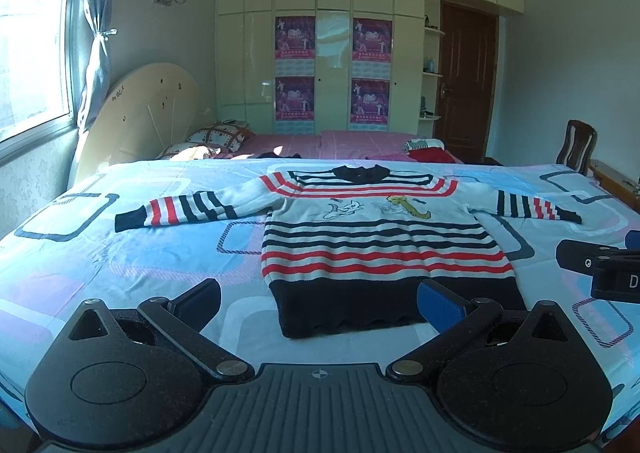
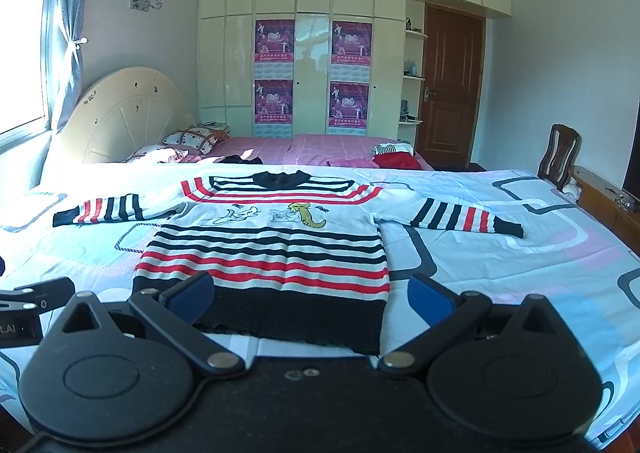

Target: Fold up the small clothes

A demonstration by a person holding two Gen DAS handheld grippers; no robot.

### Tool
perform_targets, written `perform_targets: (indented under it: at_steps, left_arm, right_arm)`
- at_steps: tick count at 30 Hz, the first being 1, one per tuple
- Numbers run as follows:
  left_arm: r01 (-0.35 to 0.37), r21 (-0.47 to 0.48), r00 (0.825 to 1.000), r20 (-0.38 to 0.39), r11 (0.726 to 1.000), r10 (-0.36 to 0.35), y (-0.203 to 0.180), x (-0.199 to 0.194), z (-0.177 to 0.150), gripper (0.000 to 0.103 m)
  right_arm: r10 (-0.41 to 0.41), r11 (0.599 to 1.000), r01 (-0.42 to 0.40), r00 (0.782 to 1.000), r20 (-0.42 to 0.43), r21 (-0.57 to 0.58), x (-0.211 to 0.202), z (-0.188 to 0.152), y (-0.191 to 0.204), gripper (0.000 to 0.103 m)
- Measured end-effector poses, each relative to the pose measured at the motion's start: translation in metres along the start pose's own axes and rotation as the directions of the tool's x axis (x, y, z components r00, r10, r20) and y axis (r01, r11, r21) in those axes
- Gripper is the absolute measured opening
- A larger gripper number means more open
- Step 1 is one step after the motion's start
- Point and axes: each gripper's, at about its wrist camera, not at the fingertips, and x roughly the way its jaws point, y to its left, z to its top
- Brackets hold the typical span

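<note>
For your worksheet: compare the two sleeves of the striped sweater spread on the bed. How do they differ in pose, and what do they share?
The left sleeve lies nearly straight out from the sweater; the right sleeve angles down slightly toward the cuff. The left sleeve lies nearer the window side; the right sleeve lies toward the chair side. Both lie flat and unfolded, with red and dark stripes and a dark cuff.

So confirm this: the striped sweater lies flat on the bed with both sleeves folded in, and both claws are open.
Not quite. In the left wrist view the striped sweater lies flat on the bed with both sleeves spread out sideways, not folded. Left claw and right claw are open.
</note>
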Motion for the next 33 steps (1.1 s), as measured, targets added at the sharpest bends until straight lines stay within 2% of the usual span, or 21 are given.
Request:
perform_targets:
  at_steps: [19,24,27,33]
  left_arm:
    - [0.018,-0.016,1.0,-0.012,1.0,-0.018,0.006,0.002,0.0,0.103]
    - [0.061,-0.179,0.998,-0.005,0.982,-0.063,0.039,0.025,0.007,0.103]
    - [0.129,-0.282,0.989,-0.032,0.951,-0.143,0.064,0.056,0.009,0.103]
    - [0.133,-0.405,0.989,-0.01,0.905,-0.15,0.1,0.121,0.012,0.103]
  right_arm:
    - [-0.002,1.0,0.002,1.0,0.002,0.003,0.003,0.002,0.003,0.103]
    - [-0.006,1.0,0.006,1.0,-0.001,-0.005,0.016,0.007,0.002,0.103]
    - [-0.006,1.0,0.006,1.0,0.001,0.013,0.033,0.014,-0.005,0.103]
    - [-0.024,0.999,0.023,0.999,0.022,0.041,0.087,0.033,-0.02,0.103]
